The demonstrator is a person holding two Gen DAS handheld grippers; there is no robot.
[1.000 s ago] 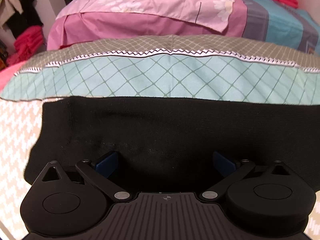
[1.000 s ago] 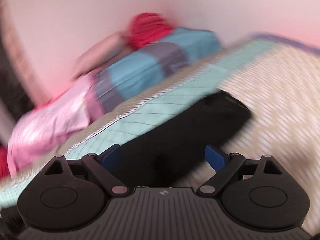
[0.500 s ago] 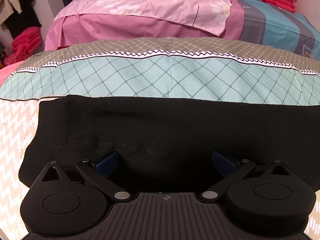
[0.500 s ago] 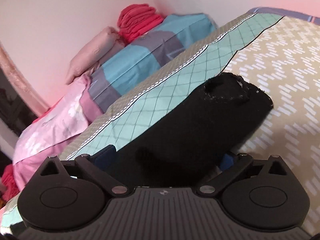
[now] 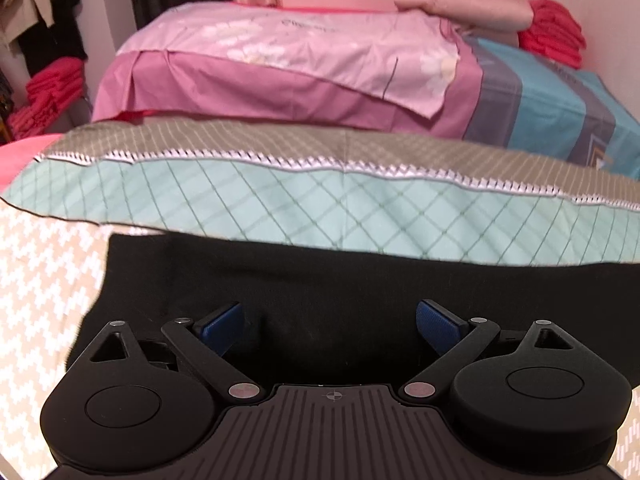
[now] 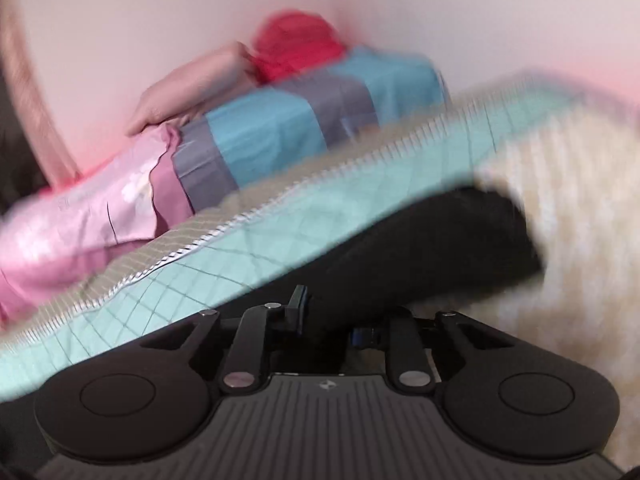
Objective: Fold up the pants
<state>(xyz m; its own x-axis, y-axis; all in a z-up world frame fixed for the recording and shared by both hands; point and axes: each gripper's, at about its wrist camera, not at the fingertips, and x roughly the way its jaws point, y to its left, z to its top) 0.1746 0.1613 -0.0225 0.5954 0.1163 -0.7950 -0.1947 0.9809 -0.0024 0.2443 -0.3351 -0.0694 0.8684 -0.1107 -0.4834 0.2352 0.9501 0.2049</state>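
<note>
Black pants (image 5: pixel 320 280) lie flat on the beige patterned bedspread (image 5: pixel 40 280), with their left edge near the left of the left wrist view. My left gripper (image 5: pixel 330 320) hovers over them, open, its blue pads (image 5: pixel 436 324) wide apart and nothing pinched. In the blurred right wrist view the pants (image 6: pixel 440 240) stretch away to the right as a dark band. My right gripper (image 6: pixel 330 320) has its jaws closing, narrow now, with a bunch of the black fabric between them.
A teal diamond-quilted band with a grey border (image 5: pixel 320 200) lies just beyond the pants. Behind it is pink and blue bedding (image 5: pixel 280 52), a pink pillow and folded red clothes (image 5: pixel 552 28). More red clothes (image 5: pixel 48 92) are stacked at the far left.
The right jaws went from wide apart to narrow around the pants' fabric, and that view slid and rolled into blur. The left gripper rose a little; it stays open.
</note>
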